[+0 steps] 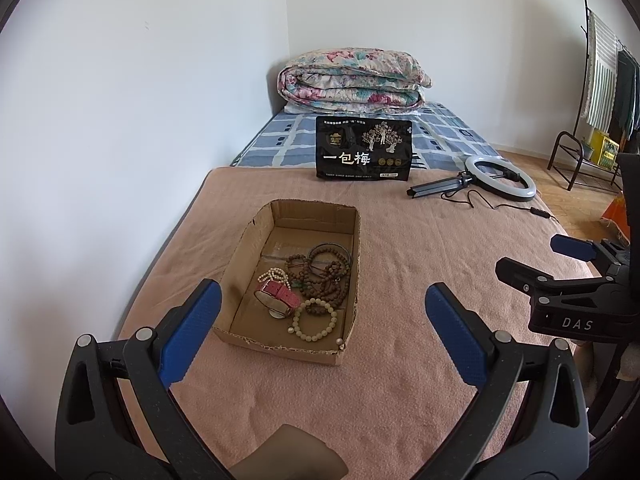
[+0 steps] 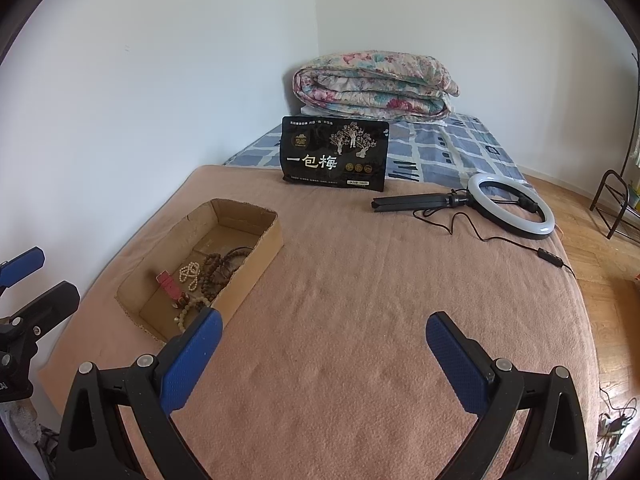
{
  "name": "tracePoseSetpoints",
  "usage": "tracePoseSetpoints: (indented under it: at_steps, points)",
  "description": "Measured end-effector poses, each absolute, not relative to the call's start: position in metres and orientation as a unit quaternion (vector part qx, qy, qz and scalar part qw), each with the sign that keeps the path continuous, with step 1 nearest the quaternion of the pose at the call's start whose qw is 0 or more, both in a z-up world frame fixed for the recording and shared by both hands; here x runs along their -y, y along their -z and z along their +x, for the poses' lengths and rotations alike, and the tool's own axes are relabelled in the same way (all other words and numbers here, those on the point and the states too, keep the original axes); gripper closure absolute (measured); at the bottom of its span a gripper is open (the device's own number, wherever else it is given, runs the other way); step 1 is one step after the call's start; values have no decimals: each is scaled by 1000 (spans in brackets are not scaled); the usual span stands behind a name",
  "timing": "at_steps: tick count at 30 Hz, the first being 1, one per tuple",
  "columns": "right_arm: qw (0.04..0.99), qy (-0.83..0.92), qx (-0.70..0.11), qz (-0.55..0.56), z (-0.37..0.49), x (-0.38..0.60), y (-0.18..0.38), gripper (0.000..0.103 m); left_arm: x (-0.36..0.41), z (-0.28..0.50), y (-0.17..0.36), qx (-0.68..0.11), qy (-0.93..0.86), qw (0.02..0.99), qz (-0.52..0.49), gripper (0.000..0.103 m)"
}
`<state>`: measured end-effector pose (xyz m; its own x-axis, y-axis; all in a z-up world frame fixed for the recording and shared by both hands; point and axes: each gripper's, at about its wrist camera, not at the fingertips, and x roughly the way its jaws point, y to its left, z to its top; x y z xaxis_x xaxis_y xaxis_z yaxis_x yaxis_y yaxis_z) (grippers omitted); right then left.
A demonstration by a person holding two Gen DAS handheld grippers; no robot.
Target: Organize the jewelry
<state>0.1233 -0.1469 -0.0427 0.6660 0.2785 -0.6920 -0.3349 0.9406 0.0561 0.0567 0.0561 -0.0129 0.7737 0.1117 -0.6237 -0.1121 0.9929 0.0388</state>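
Jewelry all sat inside the cardboard box (image 1: 256,236) on the pink blanket (image 1: 400,280), bunched toward the box's near end. I saw a pink-strapped watch (image 1: 278,293) in the near-left part, a pale bead bracelet (image 1: 315,319) just right of it at the near wall, and a small white pearl strand (image 1: 273,275) just behind the watch. Brown bead strings (image 1: 325,276) were piled against the right wall, with dark bangles (image 1: 332,249) at the far edge of the pile. The box's far half was bare cardboard.

I had the left gripper (image 1: 323,334) spread wide, holding nothing, raised above the blanket just short of the box's near wall. The right gripper (image 2: 324,354) was also spread wide and empty, over bare blanket to the right of the box, its left pad (image 2: 192,356) overlapping the near right corner in its own view. Whether it touched the box I could not tell.

Beyond the box a black snack bag (image 1: 364,148) stood upright at the far edge of the blanket. A ring light (image 1: 500,178) on a folded tripod lay right of the bag with its cable trailing. A folded floral quilt (image 1: 352,80) sat behind the bag in the corner.
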Motion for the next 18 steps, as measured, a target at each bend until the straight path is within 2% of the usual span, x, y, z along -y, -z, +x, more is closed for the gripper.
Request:
tracePoseSetpoints:
  at_steps: [18]
  points:
    - [911, -165, -376, -35, 123, 151, 46, 0, -56, 56, 13, -332, -59, 941, -1, 0]
